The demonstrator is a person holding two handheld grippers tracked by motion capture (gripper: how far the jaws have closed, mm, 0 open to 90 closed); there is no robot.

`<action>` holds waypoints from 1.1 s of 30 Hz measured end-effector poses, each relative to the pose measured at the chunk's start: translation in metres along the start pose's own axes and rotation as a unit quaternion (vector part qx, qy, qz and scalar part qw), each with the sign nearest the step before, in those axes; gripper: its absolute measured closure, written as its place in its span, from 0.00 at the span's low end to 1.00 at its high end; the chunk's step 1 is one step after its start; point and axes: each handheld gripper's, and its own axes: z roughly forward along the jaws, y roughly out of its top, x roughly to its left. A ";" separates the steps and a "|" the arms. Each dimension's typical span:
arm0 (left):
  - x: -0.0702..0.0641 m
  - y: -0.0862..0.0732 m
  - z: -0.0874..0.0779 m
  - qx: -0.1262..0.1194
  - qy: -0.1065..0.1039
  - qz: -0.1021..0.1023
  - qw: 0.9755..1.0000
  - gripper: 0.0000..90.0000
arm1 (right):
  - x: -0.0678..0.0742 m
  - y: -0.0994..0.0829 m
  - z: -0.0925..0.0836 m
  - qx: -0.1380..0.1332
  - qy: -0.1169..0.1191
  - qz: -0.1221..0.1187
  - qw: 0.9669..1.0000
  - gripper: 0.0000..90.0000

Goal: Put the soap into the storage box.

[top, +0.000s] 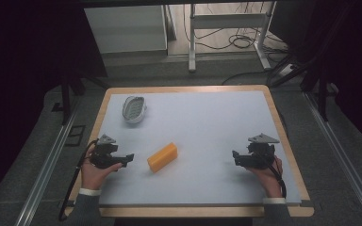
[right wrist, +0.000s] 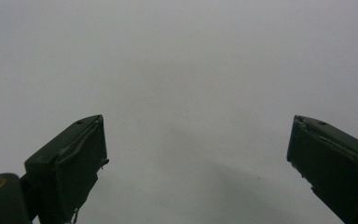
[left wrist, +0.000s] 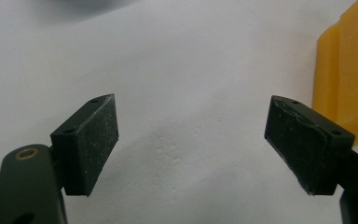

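An orange block [top: 162,157] lies on the pale blue table top [top: 207,127], slightly left of centre. My left gripper [top: 128,158] rests low at the left, pointing right toward the block, a short gap away. Its jaws stand open with nothing between them [left wrist: 191,140], and the orange block [left wrist: 349,70] shows just beyond the right pad. My right gripper [top: 235,156] sits at the right side of the table, pointing left, open and holding nothing [right wrist: 196,158]. A white oval brush-like object [top: 134,109] lies at the back left.
The table has a wooden rim [top: 184,88]. Dark floor, metal rails and a desk frame [top: 226,33] with cables lie beyond it. A wide stretch of bare surface separates the block from the right gripper.
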 end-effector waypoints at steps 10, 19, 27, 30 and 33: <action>-0.002 0.000 -0.002 0.000 0.001 0.002 1.000 0.20 | 0.002 -0.001 -0.001 0.007 -0.007 -0.009 1.000 0.05; -0.002 0.001 -0.004 0.002 0.005 0.003 1.000 0.20 | -0.001 -0.002 -0.003 0.003 -0.008 -0.004 1.000 0.05; -0.002 0.005 -0.007 0.001 0.012 -0.009 1.000 0.21 | -0.006 -0.005 -0.008 -0.006 -0.001 0.010 1.000 0.05; -0.004 0.010 -0.009 -0.001 0.009 -0.011 1.000 0.22 | -0.011 -0.006 -0.011 -0.012 0.006 0.022 1.000 0.05; -0.006 0.016 -0.015 -0.013 -0.007 -0.033 0.999 0.22 | -0.012 -0.005 -0.012 -0.012 0.009 0.018 1.000 0.05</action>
